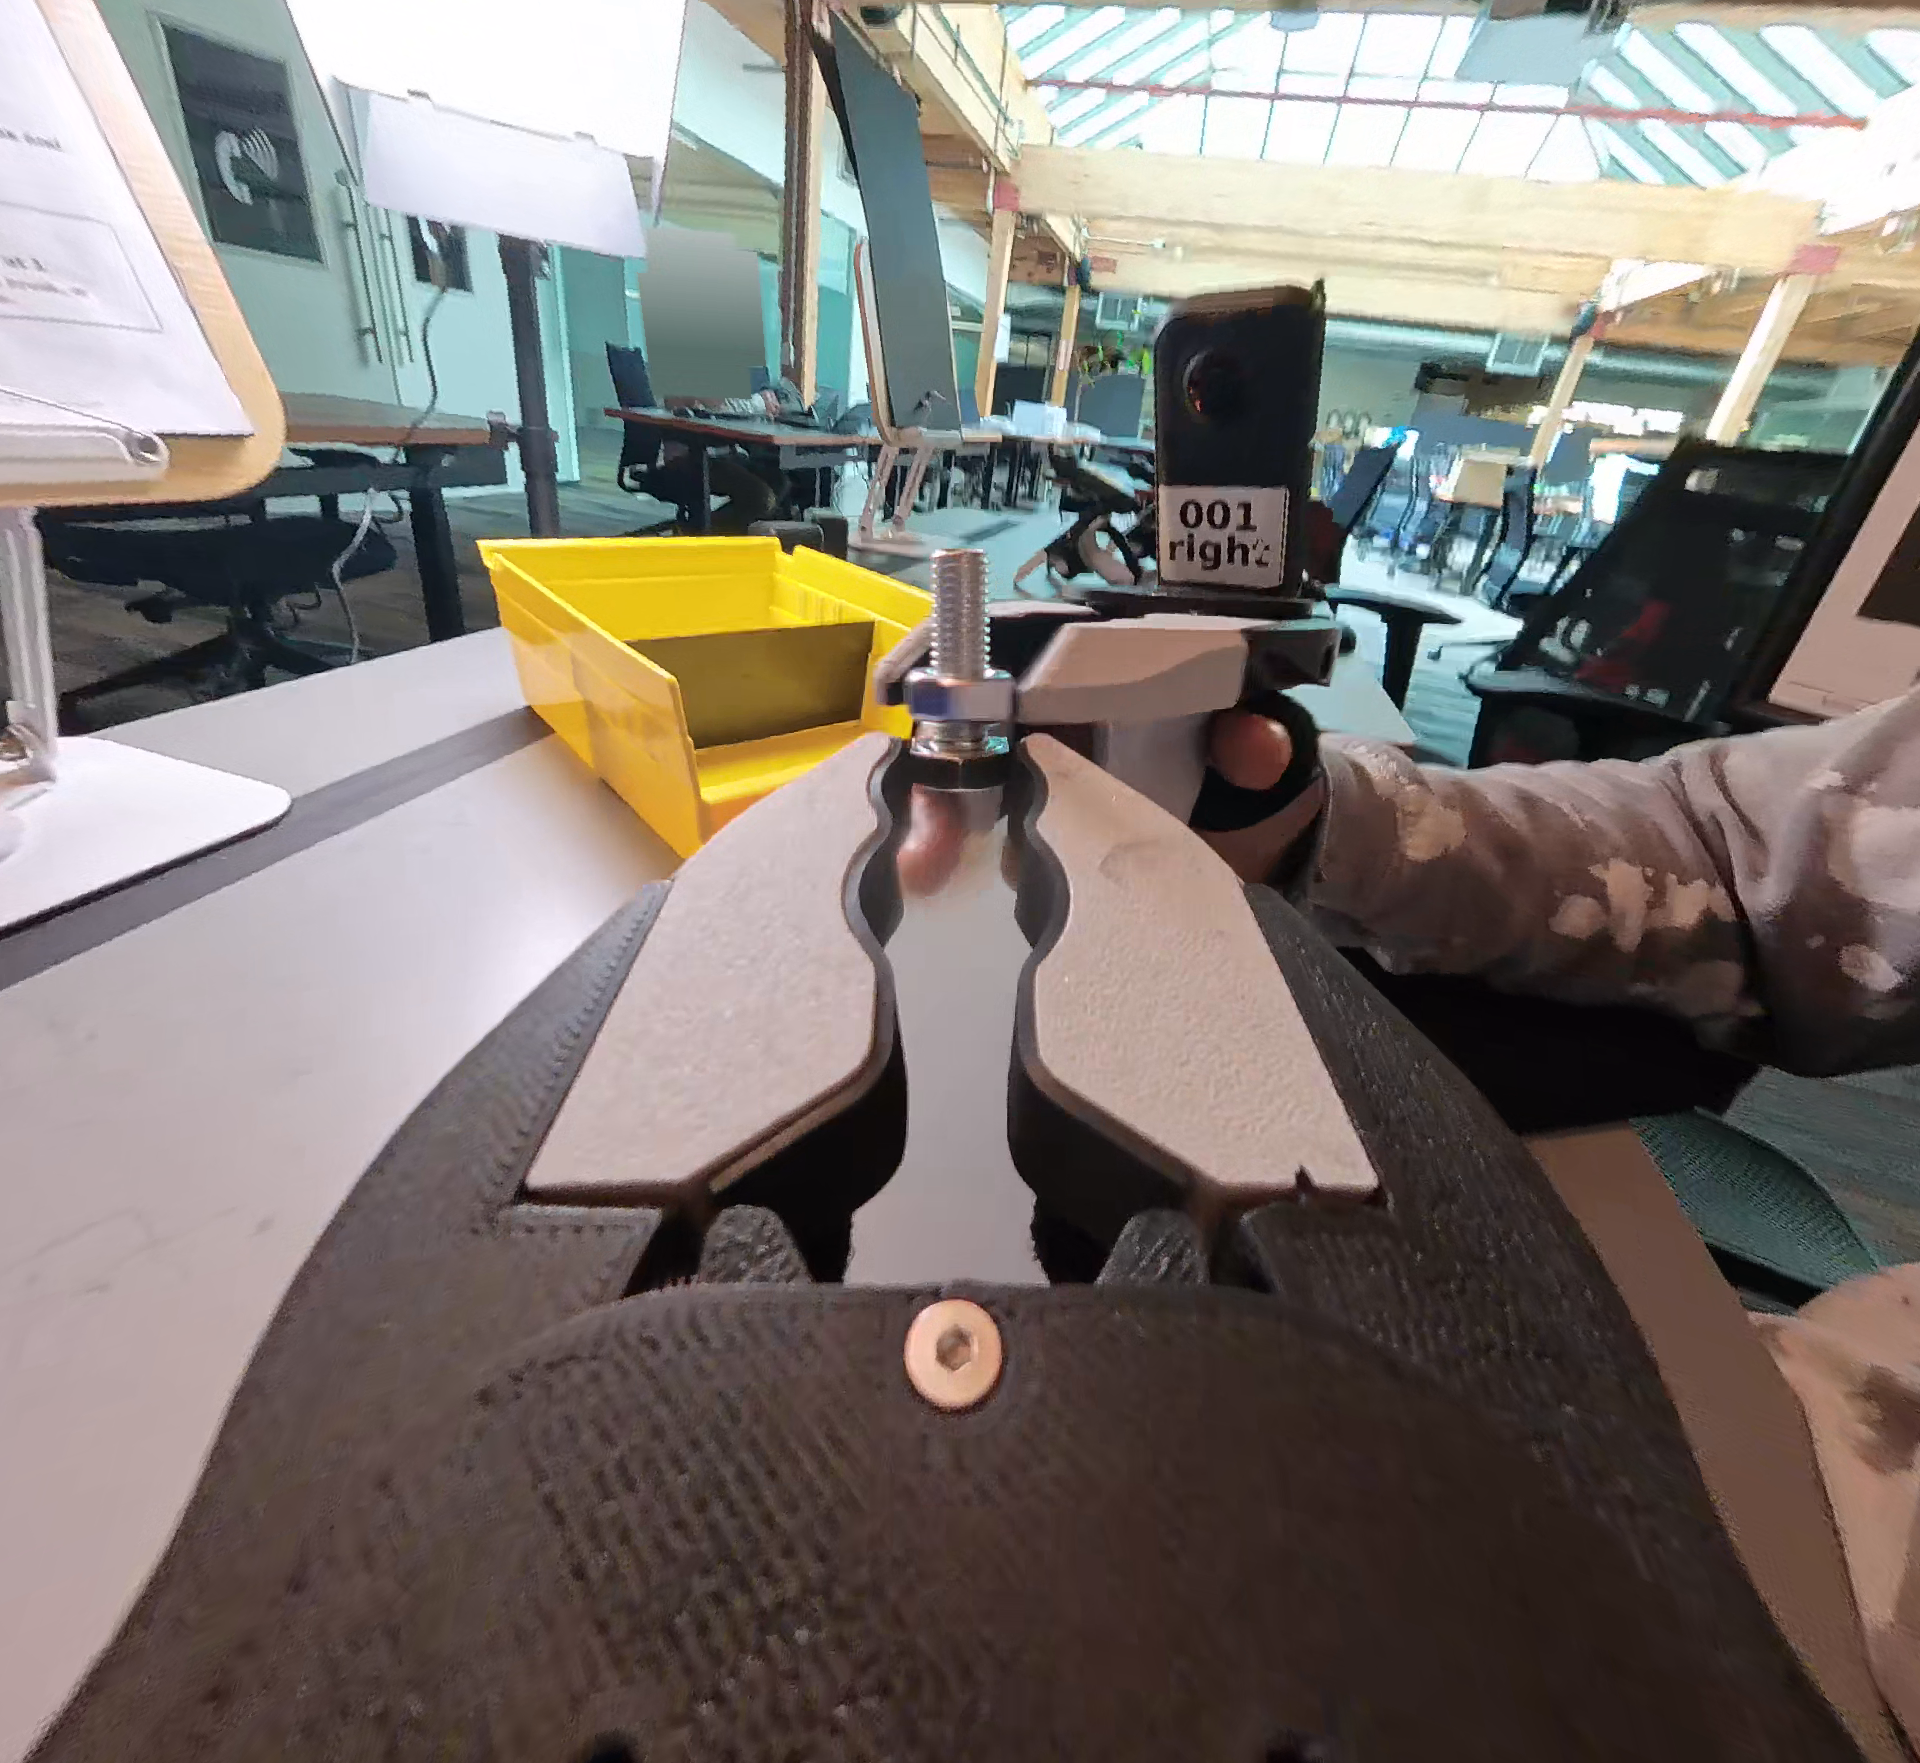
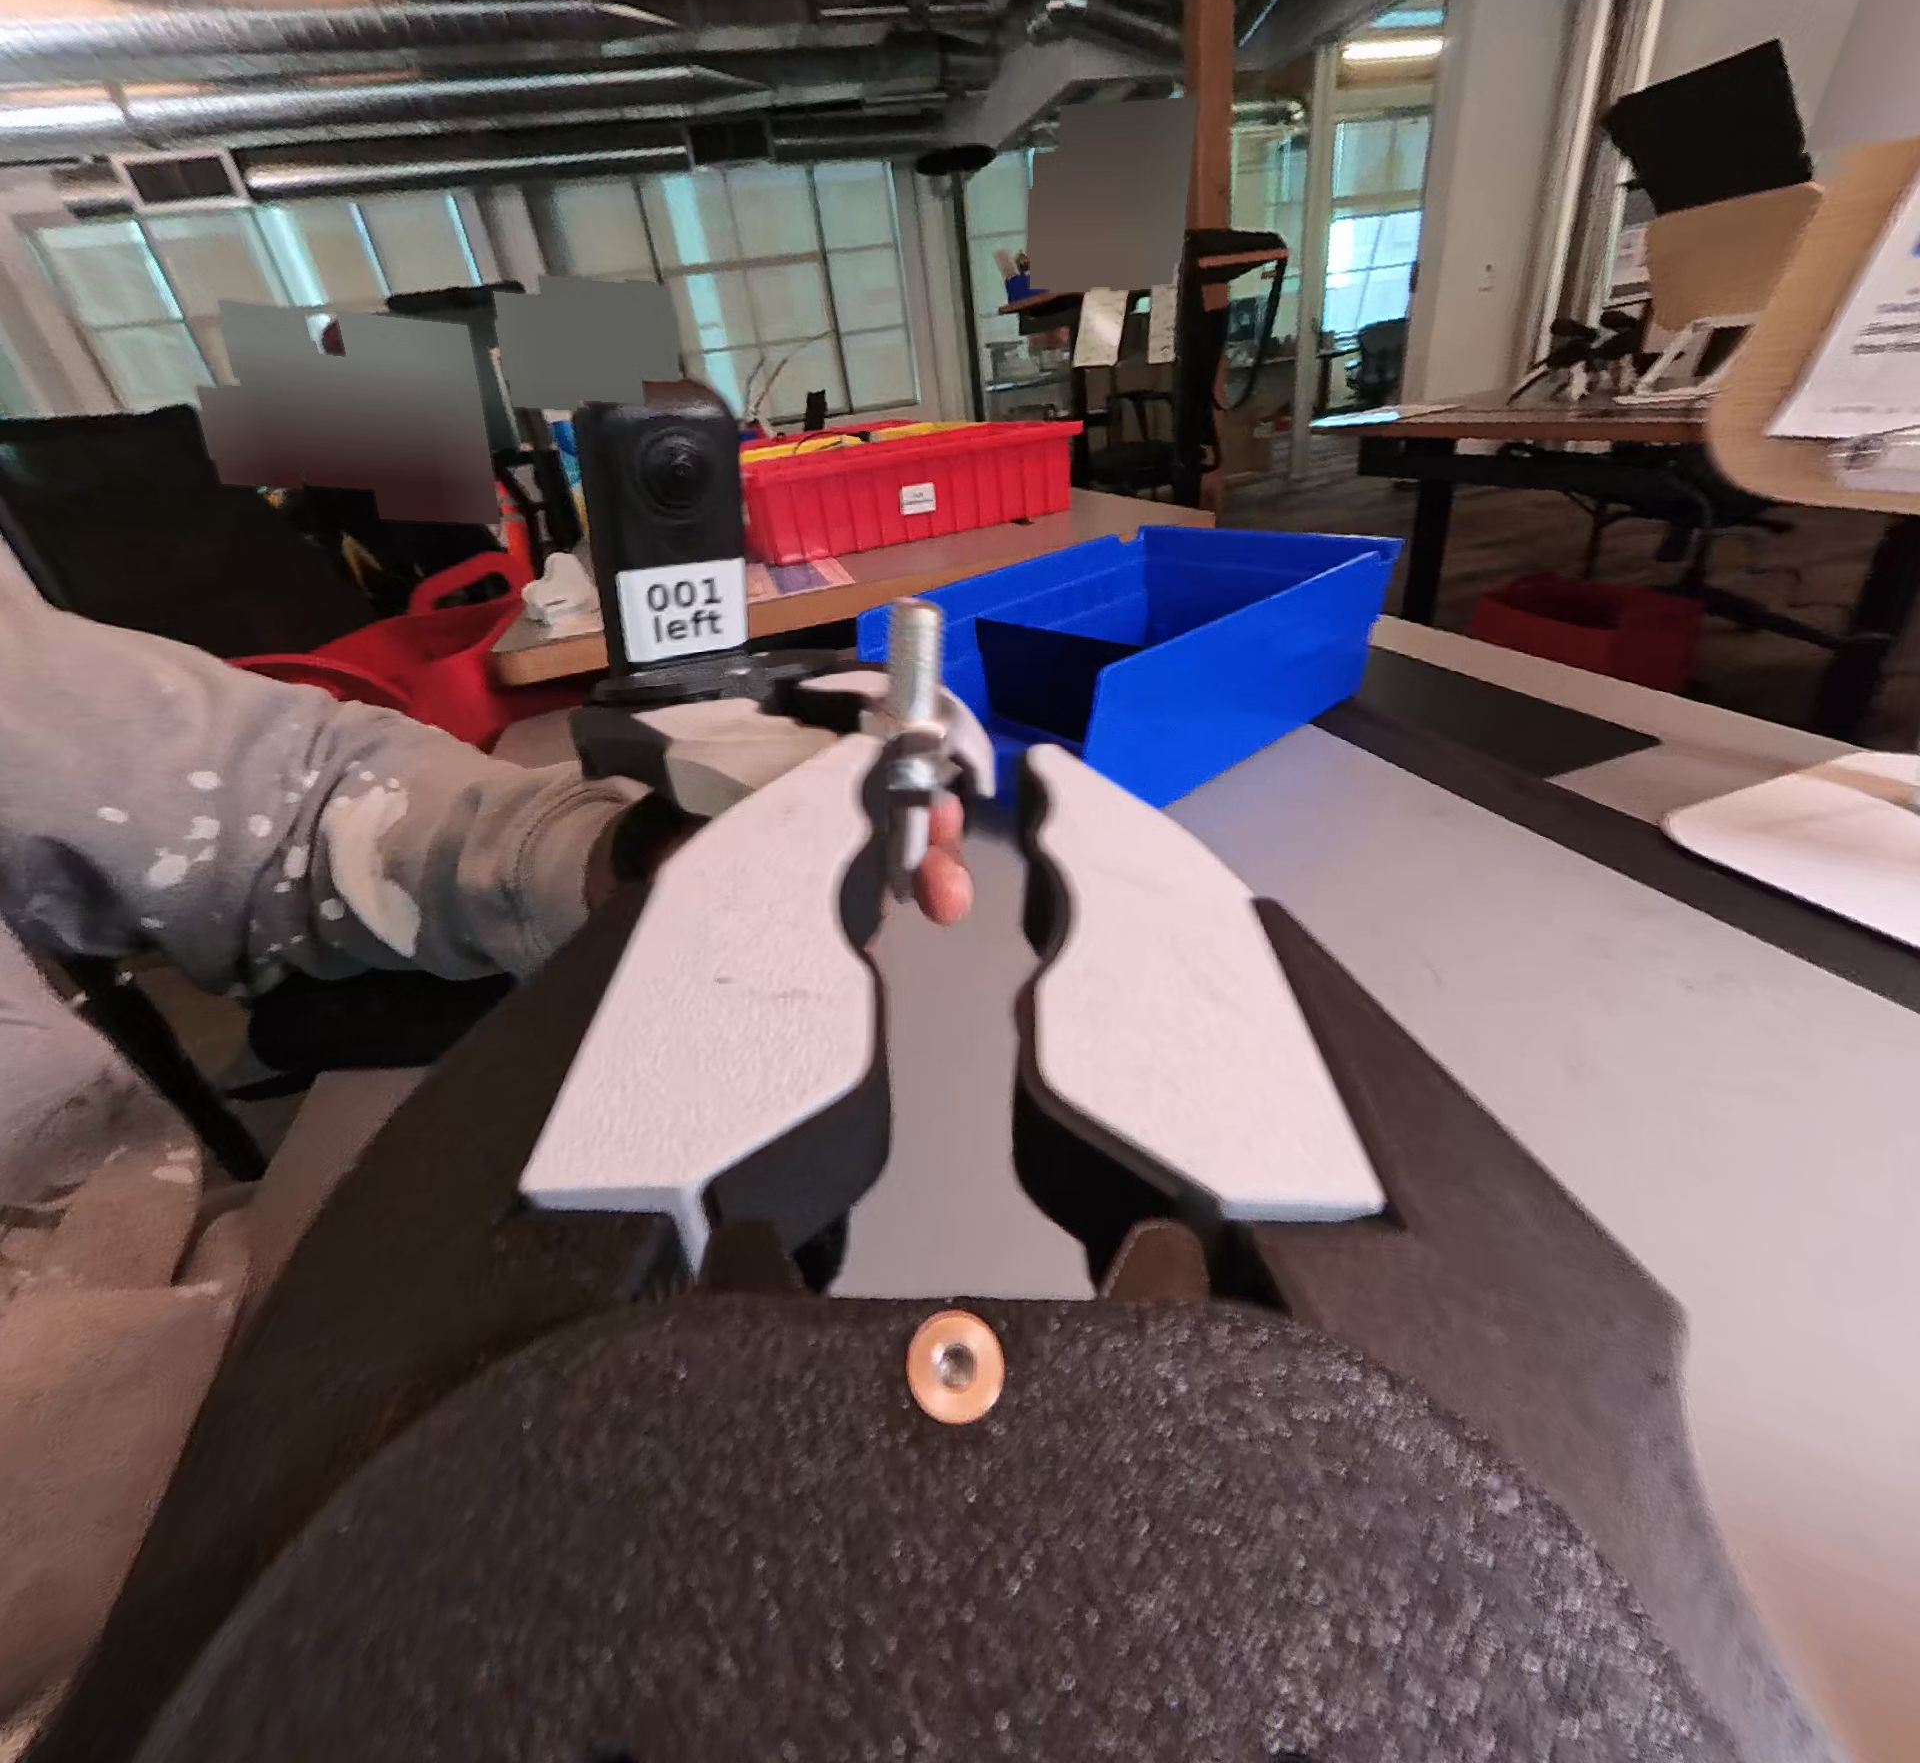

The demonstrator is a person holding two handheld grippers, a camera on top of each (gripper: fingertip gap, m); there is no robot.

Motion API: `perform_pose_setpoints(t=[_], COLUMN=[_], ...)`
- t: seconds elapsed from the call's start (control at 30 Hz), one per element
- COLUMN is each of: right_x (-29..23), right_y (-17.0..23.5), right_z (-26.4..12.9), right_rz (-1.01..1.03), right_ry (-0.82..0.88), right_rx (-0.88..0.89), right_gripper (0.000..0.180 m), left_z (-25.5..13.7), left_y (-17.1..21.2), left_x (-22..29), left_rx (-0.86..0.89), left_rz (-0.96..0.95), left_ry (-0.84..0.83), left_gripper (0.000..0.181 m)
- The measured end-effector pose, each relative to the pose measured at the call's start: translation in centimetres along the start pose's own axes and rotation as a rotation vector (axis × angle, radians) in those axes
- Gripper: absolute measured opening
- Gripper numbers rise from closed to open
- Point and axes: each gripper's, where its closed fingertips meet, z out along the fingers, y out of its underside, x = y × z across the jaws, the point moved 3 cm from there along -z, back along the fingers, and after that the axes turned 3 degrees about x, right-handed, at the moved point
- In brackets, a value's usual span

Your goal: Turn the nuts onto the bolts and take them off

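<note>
Above a grey table [image 1: 260,934] with a yellow bin [image 1: 665,674], the left gripper [image 1: 956,768] clamps the upright bolt [image 1: 961,612] by its head, the right gripper [image 2: 945,768] pinches the nut [image 1: 958,697] low on the thread, so turning seems next.

One bolt [image 1: 961,622] is seen, with one nut [image 1: 958,699] threaded on it. Two tongs are counted: left tongs [image 1: 956,768] and right tongs [image 2: 971,768]. One yellow bin [image 1: 665,674], one blue bin [image 2: 1195,664] and one red bin [image 2: 904,487] are counted.
</note>
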Motion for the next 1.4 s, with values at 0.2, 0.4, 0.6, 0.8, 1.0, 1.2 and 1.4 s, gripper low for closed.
perform_pose_setpoints(t=[0.2,0.4,0.6,0.8,1.0,1.2,1.4], right_x=[1.6,-0.9,1.4,-1.1,1.9,-1.5,2.0], right_y=[-1.6,-0.7,-1.6,-1.3,-2.8,-2.8,-3.9], right_z=[-1.3,0.8,-0.9,1.7,0.4,3.7,2.6], right_rz=[-0.035,-0.022,0.004,-0.007,0.02,-0.034,-0.003], right_ry=[0.084,0.006,0.078,-0.014,0.086,-0.049,0.061], right_rx=[0.035,-0.011,0.034,0.007,0.059,-0.008,0.067], right_gripper=[0.015,0.03,0.017,0.027,0.014,0.03,0.007], left_z=[-0.6,-0.2,-0.8,-0.6,-1.6,-1.7,-2.6], left_y=[-1.4,-0.7,-1.8,-1.3,-3.1,-2.9,-4.5], left_x=[-0.2,0.4,0.3,0.0,-0.7,-1.1,-1.5], left_rx=[0.063,0.047,0.09,0.072,0.126,0.123,0.183], left_rz=[0.011,0.016,0.023,0.035,0.065,0.064,0.062], left_ry=[0.016,0.037,0.049,0.031,0.011,-0.011,-0.004], left_gripper=[0.018,0.018,0.018,0.018,0.018,0.018,0.018])
